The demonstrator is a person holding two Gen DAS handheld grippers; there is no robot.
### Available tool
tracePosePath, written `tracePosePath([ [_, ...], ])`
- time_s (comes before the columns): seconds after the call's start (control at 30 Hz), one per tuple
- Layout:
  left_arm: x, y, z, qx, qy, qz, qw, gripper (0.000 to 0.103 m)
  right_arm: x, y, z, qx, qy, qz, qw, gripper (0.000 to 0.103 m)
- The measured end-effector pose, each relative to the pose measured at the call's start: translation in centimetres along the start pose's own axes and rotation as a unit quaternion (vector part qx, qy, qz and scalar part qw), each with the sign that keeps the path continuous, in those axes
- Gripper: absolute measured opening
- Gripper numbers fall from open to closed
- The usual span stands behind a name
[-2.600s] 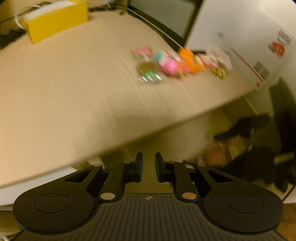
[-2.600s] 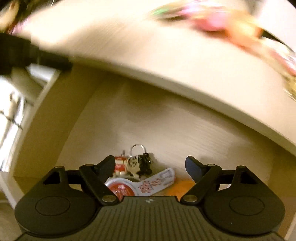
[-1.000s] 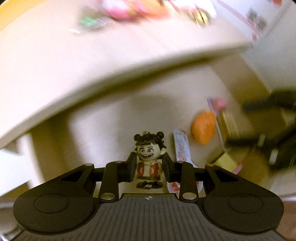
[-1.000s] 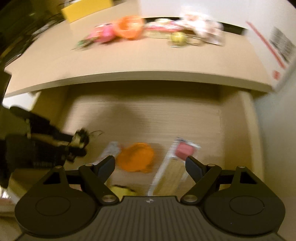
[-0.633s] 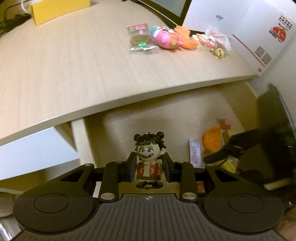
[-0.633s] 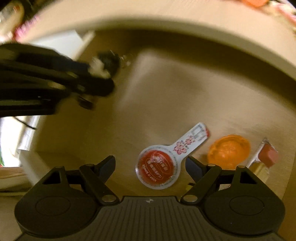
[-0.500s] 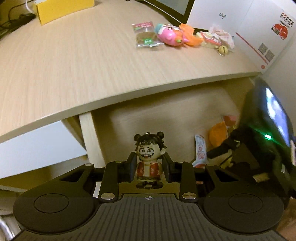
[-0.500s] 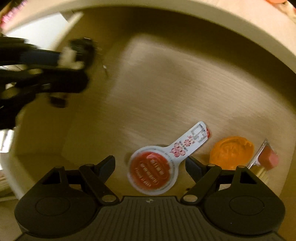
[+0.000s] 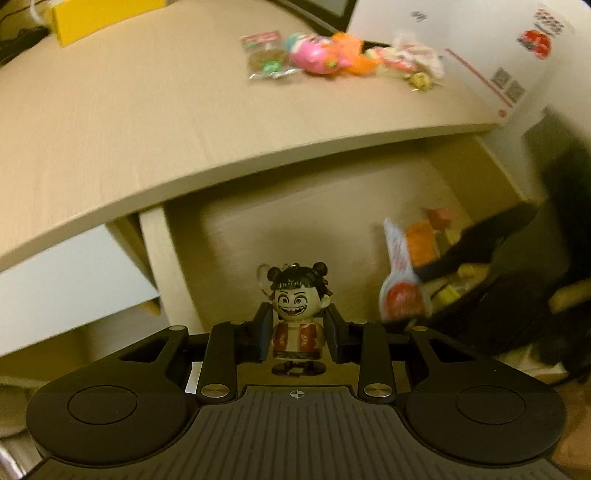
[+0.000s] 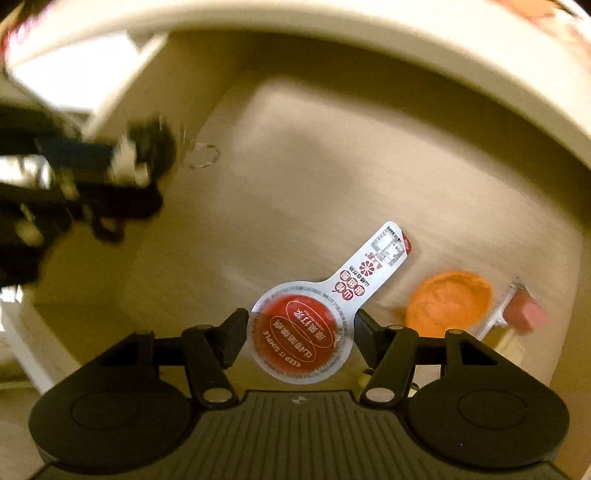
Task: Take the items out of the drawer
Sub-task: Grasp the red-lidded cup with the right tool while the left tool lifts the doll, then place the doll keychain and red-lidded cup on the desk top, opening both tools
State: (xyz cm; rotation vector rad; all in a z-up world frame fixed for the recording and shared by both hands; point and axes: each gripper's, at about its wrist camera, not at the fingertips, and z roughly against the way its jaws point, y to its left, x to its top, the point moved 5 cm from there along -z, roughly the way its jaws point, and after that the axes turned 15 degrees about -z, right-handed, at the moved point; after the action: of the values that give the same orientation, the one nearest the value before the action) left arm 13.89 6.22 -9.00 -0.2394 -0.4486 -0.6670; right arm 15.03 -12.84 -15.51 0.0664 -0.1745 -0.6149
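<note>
Right wrist view: sauce pod (image 10: 301, 338) sits between closing right tool (image 10: 300, 334) jaws.

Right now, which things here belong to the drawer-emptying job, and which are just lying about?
Job: drawer; figurine in left claw; red sauce cup between closing right claw; orange lid; pink packet.

Lying about: yellow box; white carton.

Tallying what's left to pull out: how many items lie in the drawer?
3 visible: a red jelly cup between the right gripper's closing jaws, an orange disc beside it, a pink-topped packet rightmost; others may hide.
</note>
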Motion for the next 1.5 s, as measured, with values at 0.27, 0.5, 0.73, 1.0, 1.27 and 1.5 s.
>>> tracePosePath([
  [0.27,8.9,3.8,8.2,0.06,-0.172,-0.012,0.9832,0.033,4.0,-3.7,16.4,0.015,-0.231,-0.054,0.971,0.061],
  [0.5,13.4,10.4,3.2,0.116,-0.163,0.04,0.9791,0.034,9.9,-8.3,18.3,-0.033,-0.299,-0.108,0.948,0.061],
  [0.73,12.4,11.8,-0.8,0.139,-0.097,0.046,0.9845,0.033,13.6,-7.1,13.4,-0.031,-0.27,-0.103,0.957,0.062],
  [1.0,12.4,11.9,-0.9,0.092,-0.117,0.032,0.9883,0.036,15.7,-6.8,10.2,-0.055,-0.26,-0.073,0.961,0.064],
  [1.27,13.2,12.5,2.3,0.127,-0.168,0.049,0.9764,0.036,13.8,-7.3,13.1,-0.025,-0.285,-0.087,0.954,0.075],
  [1.5,13.0,12.4,4.1,0.127,-0.203,0.038,0.9701,0.036,11.5,-8.0,14.9,-0.026,-0.303,-0.095,0.948,0.077],
])
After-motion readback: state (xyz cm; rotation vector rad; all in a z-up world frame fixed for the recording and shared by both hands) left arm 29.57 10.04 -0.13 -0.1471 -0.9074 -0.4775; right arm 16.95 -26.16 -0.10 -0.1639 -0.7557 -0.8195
